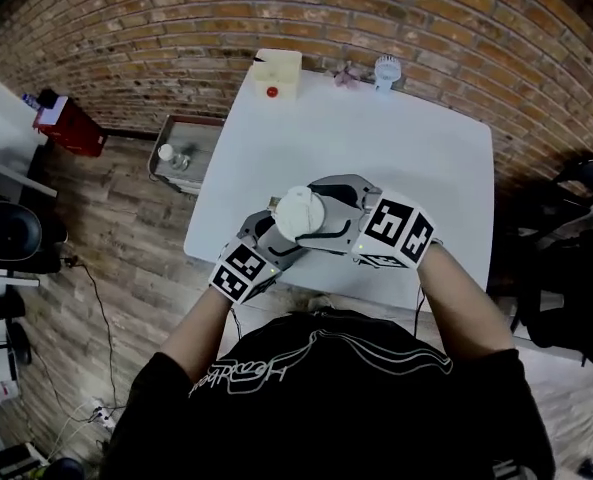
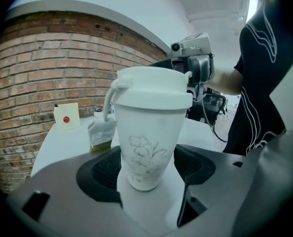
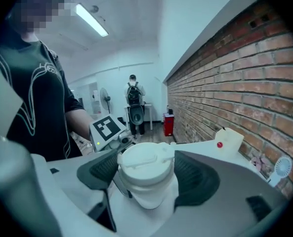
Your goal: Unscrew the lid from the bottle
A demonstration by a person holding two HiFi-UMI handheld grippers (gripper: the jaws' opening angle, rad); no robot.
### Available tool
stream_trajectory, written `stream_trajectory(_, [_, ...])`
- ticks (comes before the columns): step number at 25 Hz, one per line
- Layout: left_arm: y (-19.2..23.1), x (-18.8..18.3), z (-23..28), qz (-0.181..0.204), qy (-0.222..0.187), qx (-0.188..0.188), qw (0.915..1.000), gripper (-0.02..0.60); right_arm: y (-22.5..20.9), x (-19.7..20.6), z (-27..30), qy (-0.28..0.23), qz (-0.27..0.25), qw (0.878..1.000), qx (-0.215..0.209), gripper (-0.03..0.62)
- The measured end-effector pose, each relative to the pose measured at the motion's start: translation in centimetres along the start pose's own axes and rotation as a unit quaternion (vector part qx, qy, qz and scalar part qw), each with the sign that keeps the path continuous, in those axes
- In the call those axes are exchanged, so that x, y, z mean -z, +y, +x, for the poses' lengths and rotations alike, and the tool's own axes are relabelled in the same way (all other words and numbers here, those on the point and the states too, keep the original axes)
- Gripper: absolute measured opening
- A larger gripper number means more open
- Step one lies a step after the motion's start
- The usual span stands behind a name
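So, status: your left gripper [image 2: 147,169] is clamped on the lower body of the white bottle [image 2: 146,142], with a pad pressing on each side just above the base. Your right gripper [image 3: 145,168] is closed on the lid [image 3: 145,162], pads on opposite sides of its rim; the jaws stand wide only because the lid is wide. The bottle is upright between the two grippers, close in front of you over the near part of the white table [image 1: 376,148]. It looks held up rather than standing on the table.

My read is that you're in the twist itself. No gap shows under the lid, so it's probably early.

How to do it cleanly:
- Make the left the anchor. The bottle tapers toward its base, so it can spin or ride up in the pads. Squeeze firmly and don't let that wrist follow the turn.
- Roll the right about the bottle's own axis. Tilting it will likely bind the thread.
- The carry loop [image 2: 111,95] sticks out on one side of the lid. Don't let a pad land on it when you regrip.
- When your wrist runs out of roll, open the right just enough to clear, rotate back, and reclamp at the same height.
- Don't pull upward until the lid turns freely.
- If the left grip feels marginal, set the base on the table first.
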State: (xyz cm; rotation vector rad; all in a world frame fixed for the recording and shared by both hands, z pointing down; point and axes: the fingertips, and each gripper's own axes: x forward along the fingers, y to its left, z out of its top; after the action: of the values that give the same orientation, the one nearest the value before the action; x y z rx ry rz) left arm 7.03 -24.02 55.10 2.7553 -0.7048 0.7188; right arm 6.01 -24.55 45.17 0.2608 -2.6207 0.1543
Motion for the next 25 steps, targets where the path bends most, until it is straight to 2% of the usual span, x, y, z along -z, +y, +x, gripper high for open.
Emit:
stream_trajectory(5, [0.0,0.0,-0.1,-0.008,-0.004,-0.009,0.9999,0.351,0.2,0.0,0.2,0.014,-0.045,0.995,-0.082,0.351])
stream_trajectory(10, [0.0,0.1,-0.1,-0.011,-0.001,-0.012,0.9999,0.351,0.5,0.0,0.3,0.03,-0.094,0.981,-0.166,0.353])
stream_trajectory(15, [0.1,0.2,-0.1,-0.019,-0.004,-0.023,0.9996,0.351,0.5,0.0,0.5,0.038,-0.119,0.97,-0.209,0.353])
stream_trajectory(20, [0.1,0.2,-0.2,-0.018,-0.002,-0.022,0.9996,0.351,0.5,0.0,0.5,0.032,-0.102,0.975,-0.197,0.363])
stream_trajectory(22, [0.2,0.2,-0.2,-0.017,-0.004,-0.021,0.9996,0.351,0.2,-0.2,0.4,0.023,-0.085,0.982,-0.169,0.384])
stream_trajectory(25, [0.2,0.1,-0.1,-0.017,-0.006,-0.02,0.9996,0.351,0.0,-1.2,-0.1,-0.021,-0.05,0.992,-0.115,0.413])
